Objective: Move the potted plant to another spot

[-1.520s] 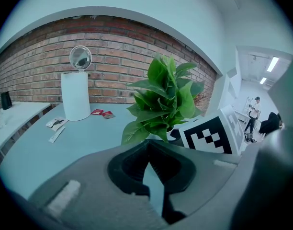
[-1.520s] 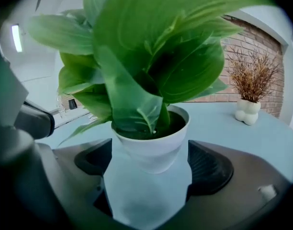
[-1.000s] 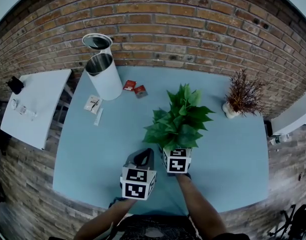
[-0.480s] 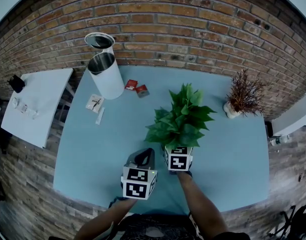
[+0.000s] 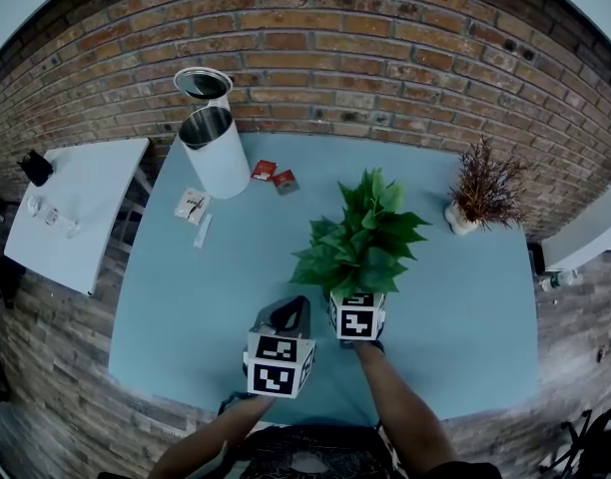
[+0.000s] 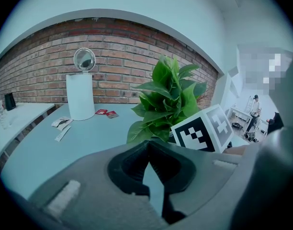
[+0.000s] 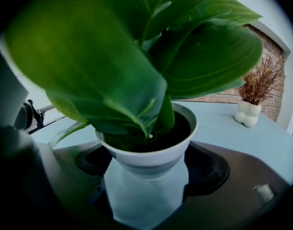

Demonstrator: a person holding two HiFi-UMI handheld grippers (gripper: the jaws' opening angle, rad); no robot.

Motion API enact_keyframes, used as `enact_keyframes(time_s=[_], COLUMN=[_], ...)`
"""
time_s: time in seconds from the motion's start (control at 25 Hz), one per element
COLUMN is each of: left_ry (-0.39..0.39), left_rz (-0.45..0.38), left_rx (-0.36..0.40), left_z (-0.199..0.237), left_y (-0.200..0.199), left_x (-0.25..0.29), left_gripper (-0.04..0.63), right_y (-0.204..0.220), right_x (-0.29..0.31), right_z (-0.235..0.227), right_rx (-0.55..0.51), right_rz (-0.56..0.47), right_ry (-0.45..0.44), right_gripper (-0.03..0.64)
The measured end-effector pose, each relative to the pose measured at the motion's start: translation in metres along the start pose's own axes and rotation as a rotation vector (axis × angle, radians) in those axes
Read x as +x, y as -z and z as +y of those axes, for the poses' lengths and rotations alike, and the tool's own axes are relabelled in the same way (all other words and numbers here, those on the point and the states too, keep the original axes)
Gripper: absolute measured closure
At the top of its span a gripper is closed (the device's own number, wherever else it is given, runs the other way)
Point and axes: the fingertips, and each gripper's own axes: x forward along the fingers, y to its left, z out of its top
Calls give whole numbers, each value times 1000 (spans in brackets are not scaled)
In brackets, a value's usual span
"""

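Potted plant [image 5: 360,236] in just-closed right gripper [image 7: 145,174]

left tongs [image 6: 149,148]: grey shell, black pads [image 6: 131,167] | cube [image 5: 277,363]: black-white square markers

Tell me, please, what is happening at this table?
A person holds a hand-held gripper in each hand over a table. The right hand-held gripper has the pot of the plant between its jaws, which have just been closing and seem to press its sides. The pot seems to rest on the table. The left hand-held gripper, beside it, is shut and empty.
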Motion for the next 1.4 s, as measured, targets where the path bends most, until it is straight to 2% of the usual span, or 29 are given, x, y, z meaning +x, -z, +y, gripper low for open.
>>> enact_keyframes(time_s=[0.4, 1.4], left_ry=[6, 57], left_rz=[-6, -10], left_rx=[10, 46], left_z=[-5, -22], left_y=[-2, 23], left_x=[-9, -41], left_gripper=[597, 597], right_y=[6, 32], right_x=[-9, -53], right_z=[3, 20], right_rx=[-1, 4], right_rz=[9, 12], right_ry=[3, 27], right_gripper=[147, 147])
